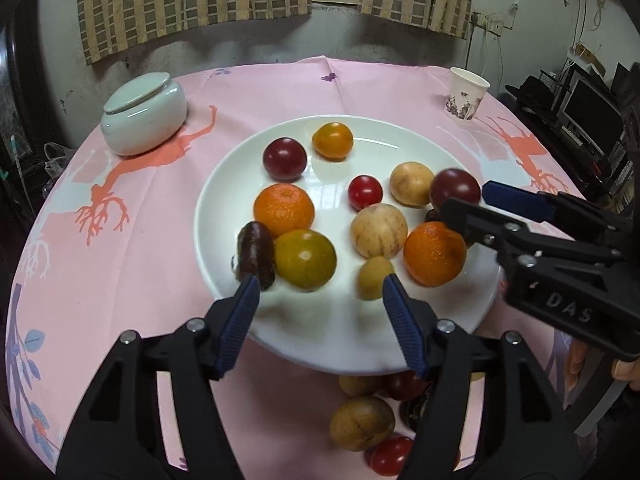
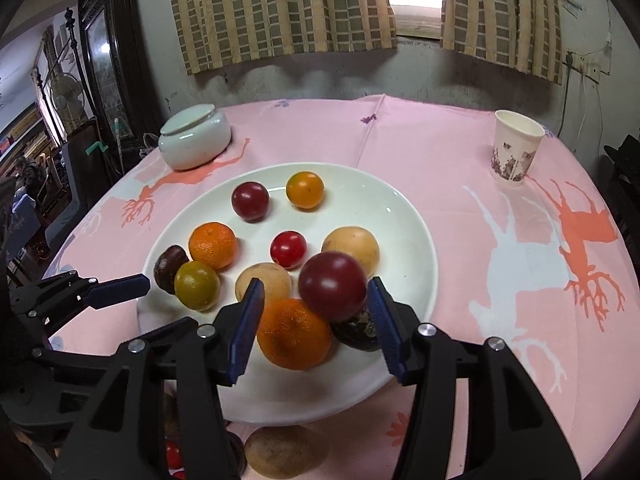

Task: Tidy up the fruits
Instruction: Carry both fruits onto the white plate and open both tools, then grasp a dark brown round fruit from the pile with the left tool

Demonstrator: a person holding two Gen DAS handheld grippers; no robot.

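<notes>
A white plate on the pink tablecloth holds several fruits: oranges, plums, cherry tomatoes, yellow fruits and a dark date. My left gripper is open and empty over the plate's near edge, beside the date and a green-orange citrus. My right gripper is open; a dark red plum is blurred between its jaws, above an orange. More fruits lie on the cloth below the plate.
A pale lidded jar stands at the far left of the table. A paper cup stands at the far right. The table's round edge curves on both sides. A brown fruit lies near the front.
</notes>
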